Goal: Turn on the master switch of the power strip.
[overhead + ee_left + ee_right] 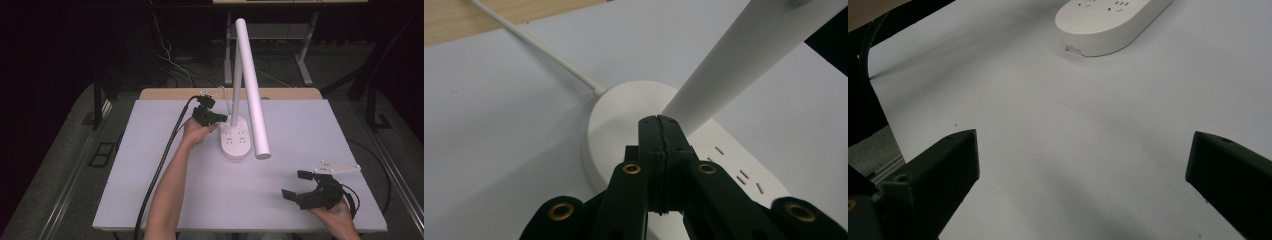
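From the high view, a white desk lamp (pixel 236 142) stands toward the back middle of the pale grey surface (pixel 150 190), its oval base lying flat, a slim upright post rising from the base's far end and a long tubular head (pixel 252 90) slanting down and forward over the base's right side. The left tongs (pixel 220 118) are held just left of the post, close against it, with a black cable (pixel 160 170) trailing back along the person's forearm. The left gripper view adds what the overhead angle cannot settle: the two black jaws are pressed flat together with nothing between them, their tips poised over the round end of the lamp base (pixel 624 115), right beside the foot of the post (pixel 734 60); whether the tips touch base or post cannot be told. It also shows the lamp's white cord (pixel 544 50) running from the base toward the wooden strip at the surface's far edge, and small socket slots (pixel 744 175) in the base's top. The right tongs (pixel 296 185) rest well apart from the lamp, near the front right corner, a grey three-cornered plate on top. In the right gripper view their jaws stand wide apart, holding nothing, over bare surface, with the near end of the lamp base (pixel 1108 25) farther off at the top.
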Action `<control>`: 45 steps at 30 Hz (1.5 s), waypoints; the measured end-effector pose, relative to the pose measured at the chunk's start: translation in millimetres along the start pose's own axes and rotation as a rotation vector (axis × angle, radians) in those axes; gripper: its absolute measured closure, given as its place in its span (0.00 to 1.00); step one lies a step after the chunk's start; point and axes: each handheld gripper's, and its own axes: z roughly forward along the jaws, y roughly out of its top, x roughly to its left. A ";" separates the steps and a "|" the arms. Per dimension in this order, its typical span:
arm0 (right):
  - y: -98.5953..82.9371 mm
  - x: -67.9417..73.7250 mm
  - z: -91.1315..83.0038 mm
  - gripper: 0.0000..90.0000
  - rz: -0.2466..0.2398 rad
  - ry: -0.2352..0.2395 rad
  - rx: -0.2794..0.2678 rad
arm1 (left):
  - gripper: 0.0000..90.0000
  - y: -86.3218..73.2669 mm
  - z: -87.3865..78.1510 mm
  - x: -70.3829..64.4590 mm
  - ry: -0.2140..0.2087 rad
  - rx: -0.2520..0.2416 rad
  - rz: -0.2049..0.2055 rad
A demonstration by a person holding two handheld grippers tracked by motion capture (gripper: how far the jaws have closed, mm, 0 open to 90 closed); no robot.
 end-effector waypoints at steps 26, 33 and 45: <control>0.0 0.5 1.0 0.00 0.000 0.007 0.010 | 1.00 -6.9 18.2 -0.1 0.025 0.013 -0.017; 0.4 0.4 0.0 0.00 -0.006 0.005 0.006 | 1.00 -6.4 18.1 -0.8 0.048 0.018 -0.036; -0.1 2.3 -1.0 0.00 -0.011 0.007 0.006 | 1.00 -9.8 19.4 -5.1 0.061 0.028 0.003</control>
